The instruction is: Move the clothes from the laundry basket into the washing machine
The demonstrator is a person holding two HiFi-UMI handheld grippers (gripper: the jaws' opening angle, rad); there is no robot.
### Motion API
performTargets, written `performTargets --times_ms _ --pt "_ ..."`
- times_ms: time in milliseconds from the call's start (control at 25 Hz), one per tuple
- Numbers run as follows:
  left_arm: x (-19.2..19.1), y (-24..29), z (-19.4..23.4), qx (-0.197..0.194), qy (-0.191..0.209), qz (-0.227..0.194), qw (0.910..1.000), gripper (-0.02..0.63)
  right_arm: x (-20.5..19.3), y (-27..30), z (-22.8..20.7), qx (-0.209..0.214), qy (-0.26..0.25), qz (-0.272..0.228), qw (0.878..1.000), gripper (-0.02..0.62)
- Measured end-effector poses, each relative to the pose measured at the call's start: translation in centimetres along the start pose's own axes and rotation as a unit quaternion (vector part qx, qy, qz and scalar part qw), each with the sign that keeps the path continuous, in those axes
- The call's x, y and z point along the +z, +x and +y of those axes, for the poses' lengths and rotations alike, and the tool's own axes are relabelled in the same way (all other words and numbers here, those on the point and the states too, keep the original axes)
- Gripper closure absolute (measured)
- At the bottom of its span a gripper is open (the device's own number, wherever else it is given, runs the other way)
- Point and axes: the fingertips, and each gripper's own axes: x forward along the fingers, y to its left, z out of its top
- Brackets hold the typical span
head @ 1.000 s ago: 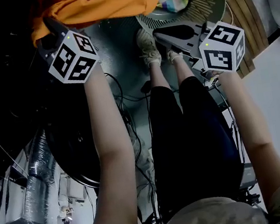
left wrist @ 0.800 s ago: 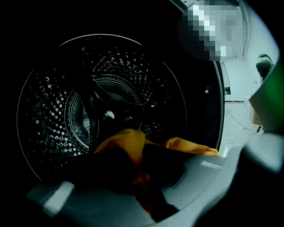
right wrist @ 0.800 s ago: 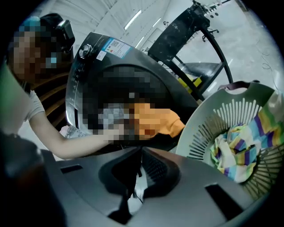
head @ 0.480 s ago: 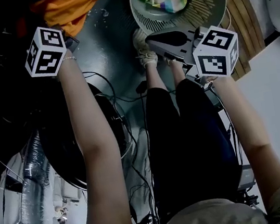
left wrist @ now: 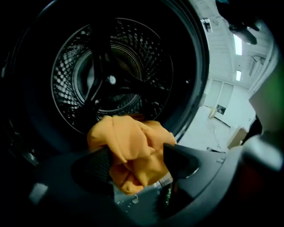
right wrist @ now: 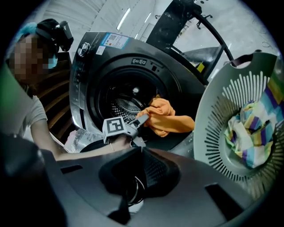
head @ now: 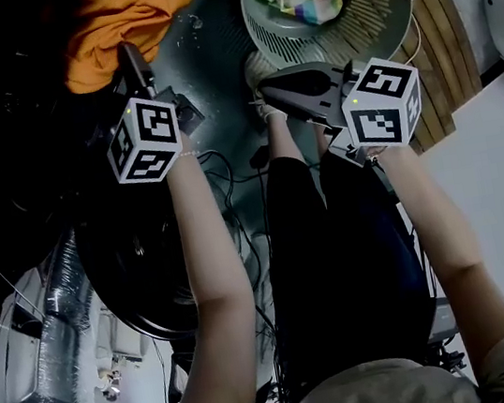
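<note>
The orange garment point(left wrist: 128, 133) is lying bunched on the lower rim of the washing machine point(left wrist: 195, 66) opening, the drum point(left wrist: 111, 75) gaping free behind. The left tongs point(left wrist: 137, 156), tilted downward, are being held wide around it, having just been opening. The right tongs point(right wrist: 141, 153) are being held shut, empty, near the laundry basket point(right wrist: 219, 133) holding striped clothes point(right wrist: 250, 133).

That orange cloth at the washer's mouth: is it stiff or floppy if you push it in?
Probably floppy: the orange cloth is bunched in soft folds and sags over the washer's rim. Likely light too; a push would crumple it rather than slide it.
</note>
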Motion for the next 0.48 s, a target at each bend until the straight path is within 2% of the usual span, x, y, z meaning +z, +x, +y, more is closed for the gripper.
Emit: performTargets --times_ms 80,160,280,360,400,440,480 --pt "-3.0 1.3 -2.1 -0.038 0.024 0.043 0.9981 0.236 0.1 0.0 -0.4 -0.003 -0.001 -0.002 1.000 0.581" --pt "-5.0 3.5 -3.2 -0.056 0.057 0.083 0.9934 0.220 0.4 0.0 -0.6 -0.007 -0.005 -0.008 1.000 0.583" --pt "-5.9 6.6 -2.7 -0.028 0.121 0.122 0.9847 0.218 0.9 -0.2 -0.8 -0.012 -0.006 -0.019 1.000 0.582" --pt "-5.2 7.5 -2.3 -0.012 0.136 0.129 0.9823 0.220 0.9 -0.2 -1.1 -0.013 0.002 -0.019 1.000 0.581" --pt "-4.6 7.6 -2.1 -0.010 0.136 0.127 0.9825 0.258 0.8 -0.2 -1.2 -0.011 0.006 -0.018 1.000 0.582" --pt "-3.9 7.5 -1.9 -0.011 0.137 0.121 0.9832 0.348 0.8 -0.1 -1.2 -0.010 0.009 -0.018 1.000 0.583" --pt "-3.0 7.3 -1.8 -0.014 0.140 0.109 0.9840 0.385 0.7 -0.1 -1.2 -0.009 0.011 -0.018 1.000 0.583"
